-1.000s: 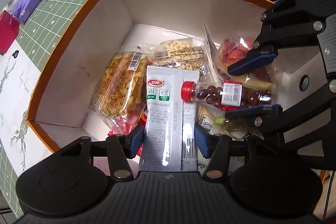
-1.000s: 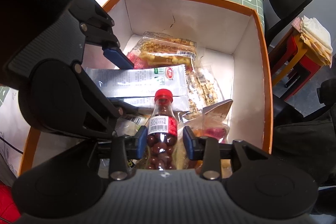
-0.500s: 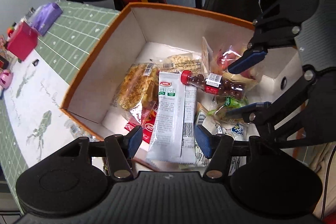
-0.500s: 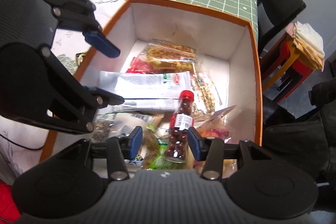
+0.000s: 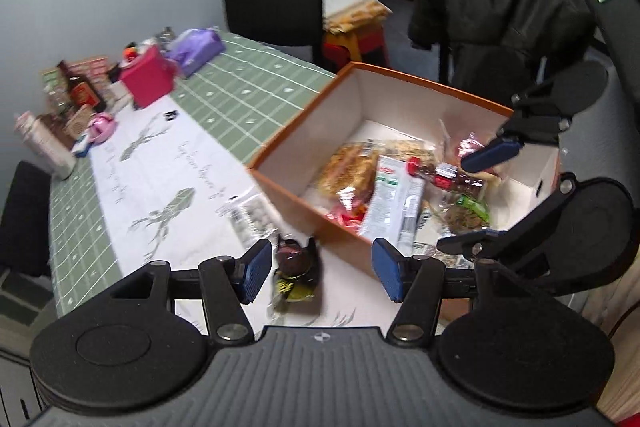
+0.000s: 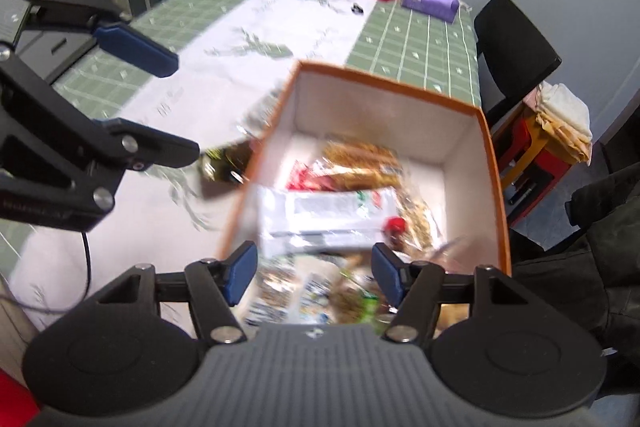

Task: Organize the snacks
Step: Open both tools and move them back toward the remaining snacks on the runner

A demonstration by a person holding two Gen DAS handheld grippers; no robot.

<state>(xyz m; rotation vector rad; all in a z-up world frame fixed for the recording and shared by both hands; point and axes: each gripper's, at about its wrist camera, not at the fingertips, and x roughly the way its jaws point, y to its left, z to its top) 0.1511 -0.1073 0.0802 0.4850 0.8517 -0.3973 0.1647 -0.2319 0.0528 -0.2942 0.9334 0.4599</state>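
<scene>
The left tool (image 5: pixel 320 269) stands open at about half its width, and nothing is between its blue pads. Under the gap, in the lower middle of the left wrist view, a small dark snack packet (image 5: pixel 296 273) lies on the counter (image 5: pixel 168 163), just outside the near wall of the orange box (image 5: pixel 304 205). The pads do not touch the packet.

The right tool (image 6: pixel 314 275) is also open, and its jaws have just been opening wider. They hold nothing. They hang above the box, over blurred packets in the lower middle of the right wrist view.

In the box, the white sachet (image 5: pixel 394 199) lies flat in the centre. The small bottle with red cap (image 5: pixel 444 177) lies on its side just beside it, toward the right of the left wrist view. A yellow snack bag (image 5: pixel 350 169) lies to the left of the sachet. A clear packet (image 5: pixel 250 217) rests on the counter, near the box's left wall.
</scene>
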